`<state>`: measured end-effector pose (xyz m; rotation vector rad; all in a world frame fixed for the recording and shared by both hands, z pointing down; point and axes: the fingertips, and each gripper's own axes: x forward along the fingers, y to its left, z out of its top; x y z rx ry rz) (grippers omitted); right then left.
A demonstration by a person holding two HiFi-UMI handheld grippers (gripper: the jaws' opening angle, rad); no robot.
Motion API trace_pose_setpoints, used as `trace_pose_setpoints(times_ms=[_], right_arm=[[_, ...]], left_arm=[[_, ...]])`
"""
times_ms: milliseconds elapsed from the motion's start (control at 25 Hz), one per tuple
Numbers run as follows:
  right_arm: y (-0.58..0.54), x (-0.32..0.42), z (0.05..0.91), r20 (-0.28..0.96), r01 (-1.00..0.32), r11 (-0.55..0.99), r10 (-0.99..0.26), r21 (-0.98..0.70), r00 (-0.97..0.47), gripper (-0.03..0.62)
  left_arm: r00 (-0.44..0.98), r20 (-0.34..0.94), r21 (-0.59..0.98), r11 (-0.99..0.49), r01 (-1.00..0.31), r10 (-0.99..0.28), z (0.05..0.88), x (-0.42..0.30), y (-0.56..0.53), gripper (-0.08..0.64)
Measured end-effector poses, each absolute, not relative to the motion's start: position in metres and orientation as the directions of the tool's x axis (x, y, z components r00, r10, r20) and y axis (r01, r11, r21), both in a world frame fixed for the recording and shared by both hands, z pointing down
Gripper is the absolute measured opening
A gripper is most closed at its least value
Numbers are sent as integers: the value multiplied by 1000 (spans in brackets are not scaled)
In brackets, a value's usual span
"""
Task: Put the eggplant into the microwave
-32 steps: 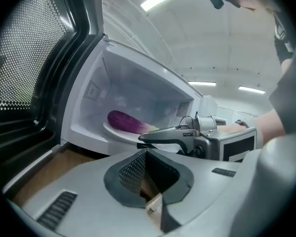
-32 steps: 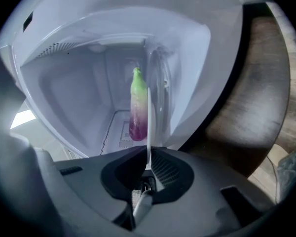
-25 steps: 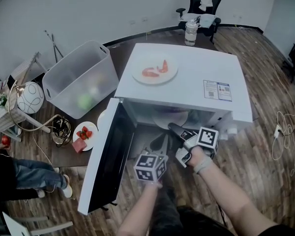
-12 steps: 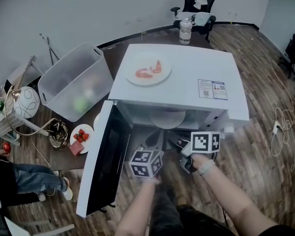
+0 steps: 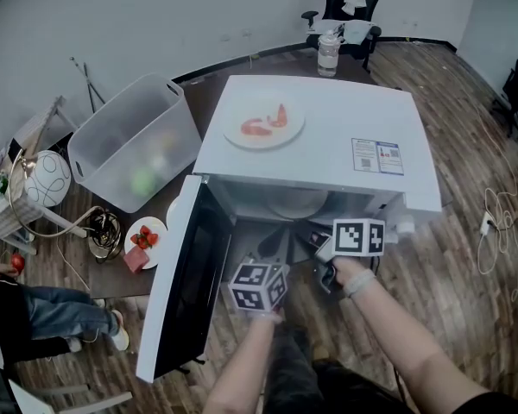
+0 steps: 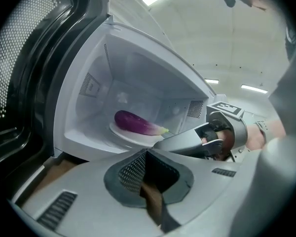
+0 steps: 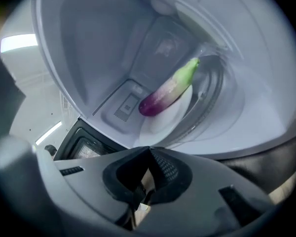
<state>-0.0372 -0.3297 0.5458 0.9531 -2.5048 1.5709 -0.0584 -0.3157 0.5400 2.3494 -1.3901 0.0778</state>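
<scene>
The purple eggplant with its green tip lies on the white turntable plate inside the open white microwave. Both grippers hover just in front of the opening, apart from the eggplant. My left gripper is shut with nothing between its jaws. My right gripper is on the right and has just been closing. It is shut now and holds nothing. In the left gripper view the right gripper reaches in from the right.
The microwave door stands swung open to the left. A plate of red food sits on top of the microwave. A clear plastic bin, a strawberry plate and a seated person are on the left, and a bottle stands behind.
The right gripper has rolled, so its marker cube now faces the camera squarely. Its jaws have gone from open to shut. The left gripper has hardly moved.
</scene>
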Motion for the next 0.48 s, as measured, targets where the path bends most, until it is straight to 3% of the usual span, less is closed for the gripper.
trace_pose_setpoints(times_ms=[480], right_arm=[[-333, -43, 545, 305, -487, 309, -485, -817, -820, 0]], left_arm=[[492, 248, 312, -412, -856, -834, 540, -62, -318, 2]])
